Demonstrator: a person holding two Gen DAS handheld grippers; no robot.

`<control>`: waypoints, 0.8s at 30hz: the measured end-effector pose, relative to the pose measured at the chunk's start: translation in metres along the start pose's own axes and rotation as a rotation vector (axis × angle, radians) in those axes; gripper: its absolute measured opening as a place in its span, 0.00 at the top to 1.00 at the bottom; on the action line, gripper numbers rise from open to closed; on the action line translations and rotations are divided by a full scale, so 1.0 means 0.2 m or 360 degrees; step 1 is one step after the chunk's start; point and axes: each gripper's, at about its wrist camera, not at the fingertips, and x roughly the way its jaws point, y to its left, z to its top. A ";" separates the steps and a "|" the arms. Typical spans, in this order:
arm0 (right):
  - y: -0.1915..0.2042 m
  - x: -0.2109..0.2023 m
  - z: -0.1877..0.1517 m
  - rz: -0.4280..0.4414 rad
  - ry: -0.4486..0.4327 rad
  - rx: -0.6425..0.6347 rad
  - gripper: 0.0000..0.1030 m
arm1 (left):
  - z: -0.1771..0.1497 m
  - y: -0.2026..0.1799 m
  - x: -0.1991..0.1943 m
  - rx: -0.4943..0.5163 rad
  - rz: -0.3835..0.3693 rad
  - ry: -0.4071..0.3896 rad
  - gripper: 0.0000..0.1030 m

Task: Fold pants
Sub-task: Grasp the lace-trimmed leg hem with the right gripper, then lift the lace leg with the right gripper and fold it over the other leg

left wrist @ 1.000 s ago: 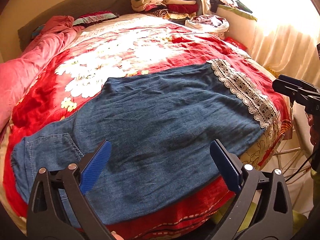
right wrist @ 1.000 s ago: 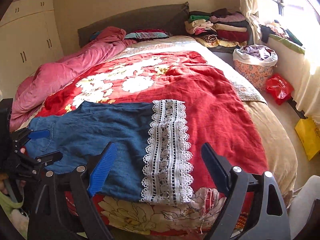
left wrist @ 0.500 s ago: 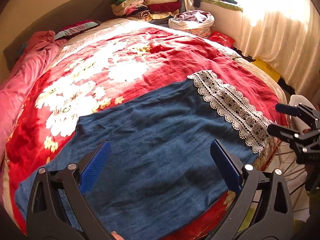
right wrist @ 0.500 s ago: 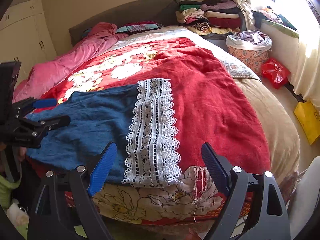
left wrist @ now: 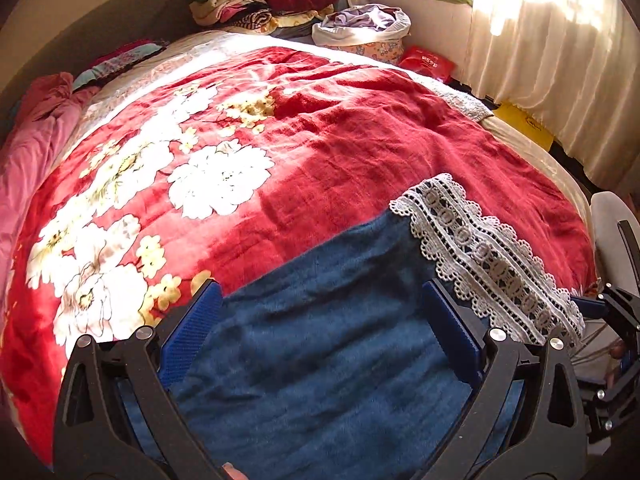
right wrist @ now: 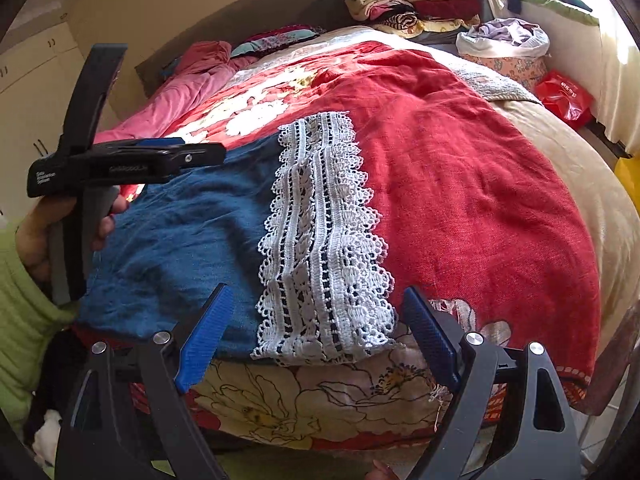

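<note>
Your left wrist camera sits low and close over the blue pants (left wrist: 320, 360), facing across the bed (left wrist: 340, 120) toward the curtained window side. Your right wrist camera hangs at the bed's foot edge near the lace hem (right wrist: 324, 240), facing the headboard. Both share the pants, hem and red blanket (right wrist: 460, 160).

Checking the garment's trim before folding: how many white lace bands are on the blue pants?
1: the lace band runs across the hem of the blue pants, near the bed's foot edge. Any trim underneath the cloth would be hidden.
</note>
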 end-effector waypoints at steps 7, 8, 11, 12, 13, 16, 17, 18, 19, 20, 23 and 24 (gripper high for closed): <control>-0.01 0.04 0.00 0.0005 0.0004 0.0014 0.28 | 0.06 0.01 0.20 -0.0013 -0.0157 0.0101 0.23; -0.01 0.04 0.00 -0.0018 0.0004 0.0000 0.42 | 0.06 0.01 0.22 -0.0019 -0.0191 0.0112 0.28; -0.03 0.04 0.01 0.0023 -0.0008 0.0008 0.56 | 0.06 0.00 0.24 0.0023 -0.0278 0.0106 0.44; -0.02 0.03 0.01 0.0046 -0.0013 0.0003 0.61 | 0.06 -0.01 0.24 0.0030 -0.0302 0.0108 0.48; -0.02 0.04 0.01 0.0064 -0.0019 -0.0003 0.61 | 0.06 -0.01 0.25 0.0037 -0.0322 0.0110 0.53; 0.02 0.08 0.02 0.0097 -0.0004 -0.0025 0.60 | 0.07 -0.03 0.25 0.0078 -0.0336 0.0106 0.55; 0.02 0.10 0.02 0.0089 0.0006 -0.0015 0.59 | 0.07 -0.03 0.26 0.0094 -0.0344 0.0105 0.55; 0.02 0.11 0.02 0.0088 0.0008 -0.0005 0.57 | 0.07 -0.04 0.27 0.0110 -0.0353 0.0110 0.55; 0.02 0.12 0.02 0.0092 0.0005 0.0001 0.56 | 0.06 -0.04 0.28 0.0124 -0.0355 0.0113 0.53; 0.02 0.13 0.03 0.0092 0.0001 0.0010 0.55 | 0.06 -0.04 0.29 0.0131 -0.0355 0.0109 0.52; 0.03 0.14 0.03 0.0092 -0.0008 -0.0004 0.53 | 0.05 -0.05 0.29 0.0116 -0.0344 0.0100 0.53; 0.04 0.14 0.03 0.0085 -0.0006 -0.0011 0.53 | 0.05 -0.05 0.29 0.0111 -0.0330 0.0100 0.54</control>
